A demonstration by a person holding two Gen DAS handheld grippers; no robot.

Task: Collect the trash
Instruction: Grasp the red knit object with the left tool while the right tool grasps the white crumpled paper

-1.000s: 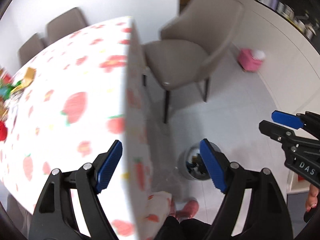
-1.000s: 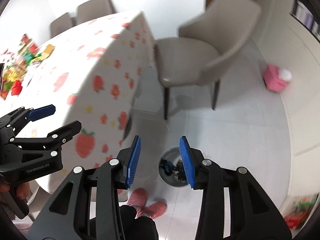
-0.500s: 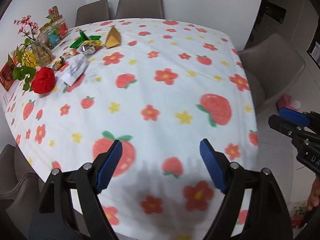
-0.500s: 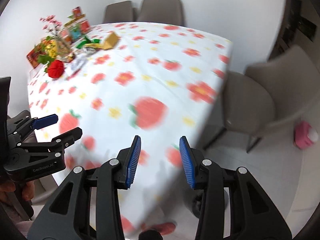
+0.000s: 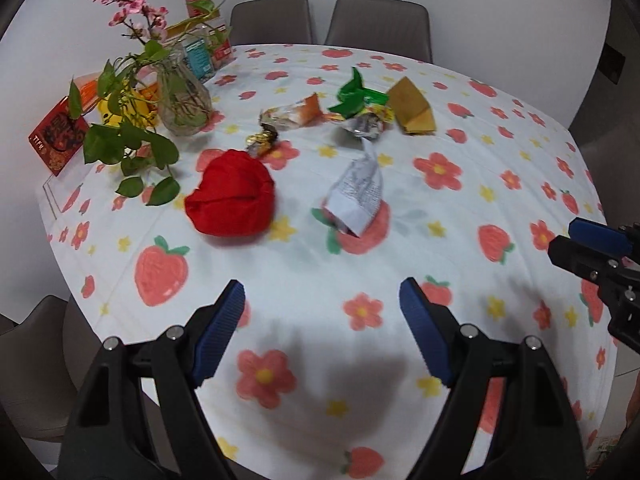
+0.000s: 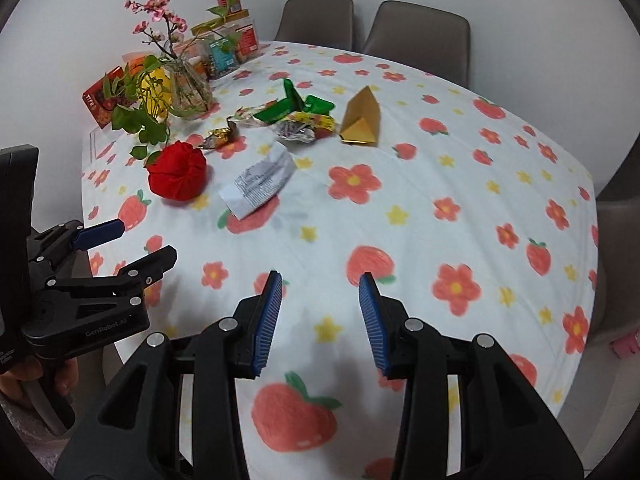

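Trash lies on the strawberry-print table (image 5: 460, 216) (image 6: 440, 184): a crumpled red ball (image 5: 231, 197) (image 6: 178, 174), a silver printed wrapper (image 5: 357, 192) (image 6: 259, 182), a gold candy wrapper (image 5: 262, 141) (image 6: 219, 136), green wrappers (image 5: 354, 96) (image 6: 294, 105) and a folded tan carton (image 5: 412, 110) (image 6: 361, 120). My left gripper (image 5: 322, 332) hovers open over the near table, short of the red ball and silver wrapper. My right gripper (image 6: 320, 320) is open too, jaws narrower, nothing between them. Each gripper shows in the other's view, the right (image 5: 588, 248) and the left (image 6: 124, 242).
A glass vase (image 5: 182, 98) (image 6: 188, 88) with leafy stems and pink blossoms stands at the far left, with snack boxes and jars (image 5: 200, 52) (image 6: 228, 48) behind it. Grey chairs (image 5: 376, 24) (image 6: 416, 36) line the far side; another chair (image 5: 32, 344) sits at the near left.
Both views have swung from the floor, chair and trash bin up over the table to the trash pile. Jaw openings look unchanged.
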